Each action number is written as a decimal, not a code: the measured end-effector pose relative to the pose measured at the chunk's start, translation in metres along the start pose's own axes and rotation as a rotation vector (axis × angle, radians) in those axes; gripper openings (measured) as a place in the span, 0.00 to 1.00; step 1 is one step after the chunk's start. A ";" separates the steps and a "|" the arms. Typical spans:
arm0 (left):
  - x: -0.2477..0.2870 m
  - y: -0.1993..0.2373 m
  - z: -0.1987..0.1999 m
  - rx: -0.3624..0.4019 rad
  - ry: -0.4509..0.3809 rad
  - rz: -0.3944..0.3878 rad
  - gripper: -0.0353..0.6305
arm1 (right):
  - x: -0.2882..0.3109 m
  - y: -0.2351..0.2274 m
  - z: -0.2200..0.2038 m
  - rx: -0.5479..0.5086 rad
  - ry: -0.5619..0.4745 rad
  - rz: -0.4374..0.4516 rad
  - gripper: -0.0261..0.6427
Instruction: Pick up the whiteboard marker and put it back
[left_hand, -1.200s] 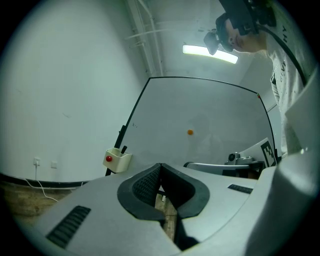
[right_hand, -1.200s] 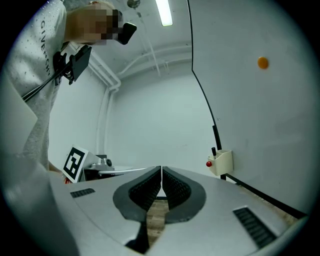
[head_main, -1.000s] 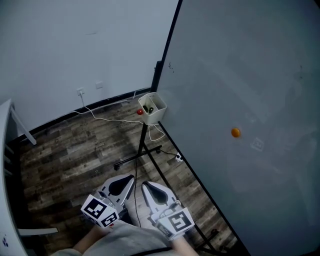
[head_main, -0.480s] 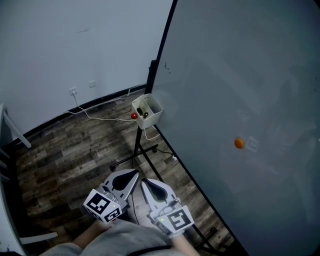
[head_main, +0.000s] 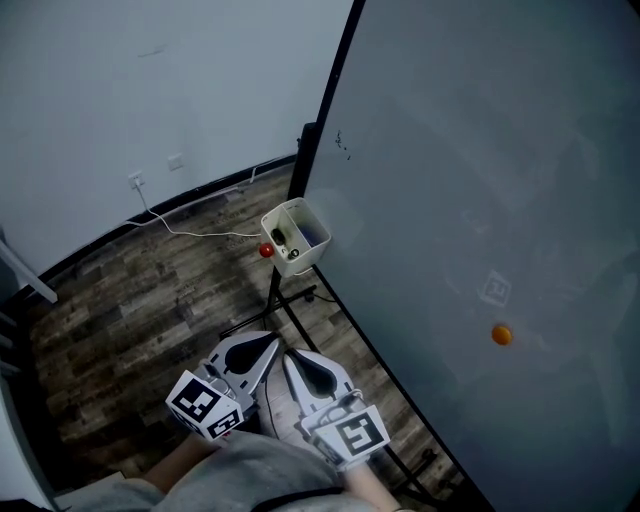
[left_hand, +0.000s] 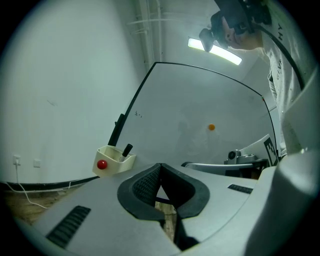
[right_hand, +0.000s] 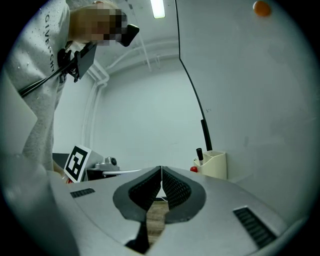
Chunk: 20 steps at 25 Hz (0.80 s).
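A cream holder box (head_main: 296, 240) hangs at the whiteboard's (head_main: 480, 180) lower left corner, with a red knob (head_main: 266, 251) on its side. A dark whiteboard marker (left_hand: 126, 149) stands upright in it, also seen as a marker (right_hand: 199, 154) in the right gripper view. My left gripper (head_main: 270, 342) and right gripper (head_main: 291, 358) are side by side low in the head view, both shut with nothing between their pads. Both point level toward the box (left_hand: 114, 161) and are well short of it.
An orange magnet (head_main: 501, 335) sticks to the board. The board's black stand legs (head_main: 270, 315) spread over the wood floor. A white cable (head_main: 190, 232) runs from a wall socket (head_main: 135, 181). White furniture (head_main: 20, 280) stands at the left edge.
Both grippers have moved forward together toward the holder box, staying shut. In the head view the box has drifted closer and the orange magnet has slid down and right.
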<state>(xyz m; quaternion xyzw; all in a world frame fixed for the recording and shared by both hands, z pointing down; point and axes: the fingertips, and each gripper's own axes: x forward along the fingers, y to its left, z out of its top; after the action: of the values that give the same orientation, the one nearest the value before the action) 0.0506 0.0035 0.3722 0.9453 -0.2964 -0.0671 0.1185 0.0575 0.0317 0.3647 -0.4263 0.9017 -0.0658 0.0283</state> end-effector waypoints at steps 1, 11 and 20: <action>0.006 0.007 0.000 -0.002 0.004 -0.008 0.08 | 0.007 -0.008 -0.001 0.001 0.001 -0.015 0.07; 0.048 0.060 0.003 -0.025 0.041 -0.081 0.08 | 0.056 -0.053 0.003 0.005 -0.007 -0.104 0.07; 0.073 0.092 0.005 -0.021 0.059 -0.134 0.08 | 0.087 -0.082 -0.004 0.006 0.001 -0.169 0.07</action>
<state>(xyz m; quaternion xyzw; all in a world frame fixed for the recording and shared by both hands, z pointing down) 0.0592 -0.1123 0.3878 0.9633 -0.2282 -0.0498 0.1323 0.0648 -0.0865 0.3805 -0.5006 0.8624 -0.0708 0.0236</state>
